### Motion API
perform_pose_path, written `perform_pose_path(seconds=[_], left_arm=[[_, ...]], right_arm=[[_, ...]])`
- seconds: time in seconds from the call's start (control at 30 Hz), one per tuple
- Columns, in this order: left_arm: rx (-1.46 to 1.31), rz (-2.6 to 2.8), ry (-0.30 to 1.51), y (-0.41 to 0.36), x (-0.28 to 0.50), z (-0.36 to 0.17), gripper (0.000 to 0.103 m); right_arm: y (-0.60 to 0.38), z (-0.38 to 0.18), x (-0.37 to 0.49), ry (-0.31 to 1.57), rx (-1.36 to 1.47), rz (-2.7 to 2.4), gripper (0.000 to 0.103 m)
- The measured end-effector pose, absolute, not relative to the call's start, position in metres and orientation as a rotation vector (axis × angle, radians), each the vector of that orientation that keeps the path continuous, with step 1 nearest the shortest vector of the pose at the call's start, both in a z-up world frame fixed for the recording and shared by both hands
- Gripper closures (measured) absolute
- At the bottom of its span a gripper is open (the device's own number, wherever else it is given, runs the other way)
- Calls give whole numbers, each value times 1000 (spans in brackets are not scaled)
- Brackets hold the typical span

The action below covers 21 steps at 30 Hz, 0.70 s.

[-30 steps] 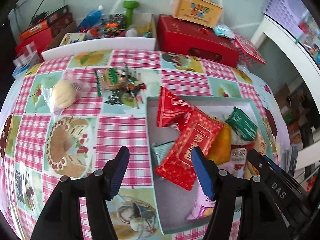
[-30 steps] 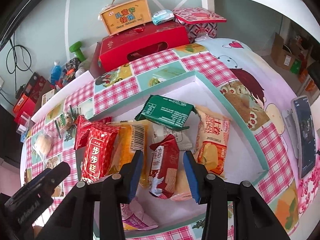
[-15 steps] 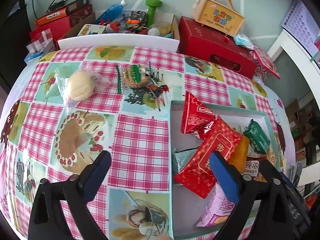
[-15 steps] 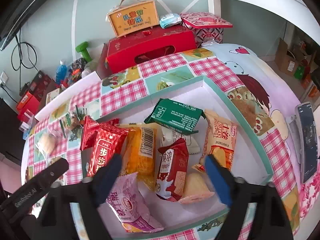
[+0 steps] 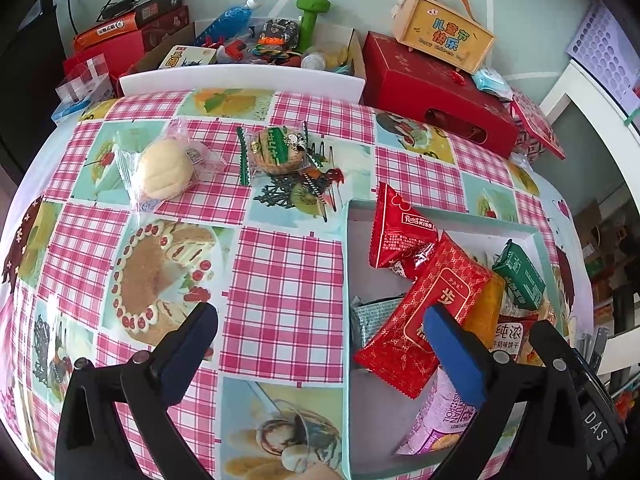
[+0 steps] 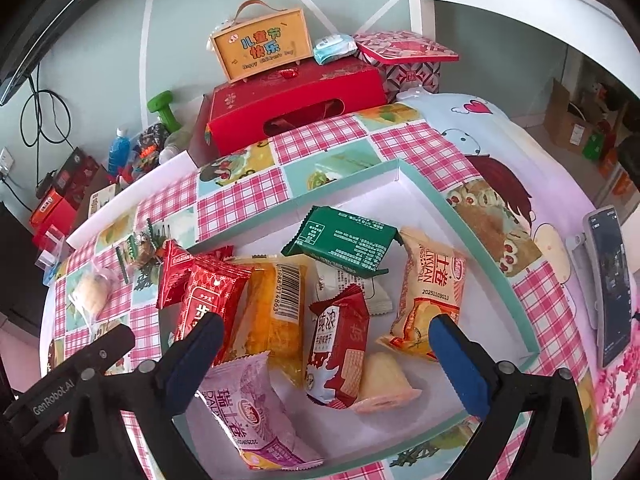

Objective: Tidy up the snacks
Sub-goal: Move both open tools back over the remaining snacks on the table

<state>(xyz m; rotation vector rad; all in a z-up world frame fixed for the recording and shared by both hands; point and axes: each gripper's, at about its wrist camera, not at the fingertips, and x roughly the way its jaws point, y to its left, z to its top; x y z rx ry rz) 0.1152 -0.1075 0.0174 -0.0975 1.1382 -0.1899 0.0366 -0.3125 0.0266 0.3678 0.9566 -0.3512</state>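
A shallow teal-rimmed tray (image 5: 346, 280) (image 6: 460, 216) on the checked tablecloth holds several snack packets: red ones (image 5: 416, 316) (image 6: 208, 300), a green one (image 6: 344, 240), an orange one (image 6: 276, 312), a pink one (image 6: 244, 408). Two snacks lie outside on the cloth: a wrapped pale bun (image 5: 164, 168) (image 6: 94, 292) and a wrapped green-labelled biscuit (image 5: 276, 152). My left gripper (image 5: 320, 344) is open and empty above the tray's left rim. My right gripper (image 6: 324, 356) is open and empty over the tray's packets.
A red gift box (image 5: 436, 84) (image 6: 292, 108) with a yellow carry box (image 6: 262, 46) on it stands behind the table. A carton of toys and bottles (image 5: 256, 44) is at the back left. A phone (image 6: 608, 284) lies at the table's right edge.
Both grippers have opened wide and pulled back and up from the tray. A pink packet now lies free at the tray's near end.
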Motion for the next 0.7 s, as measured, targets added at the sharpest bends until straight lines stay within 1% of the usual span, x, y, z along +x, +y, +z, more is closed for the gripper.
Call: perform_pose_path(seconds=[0.37,0.7], left_arm=[[-119,-233,1139,-94,124,24,1],[-128,-199,1131,-54,146,29,1]], right_arm=[[-290,33,42,946,327,-291,0],[-266,36,54,945,282,-272,0]])
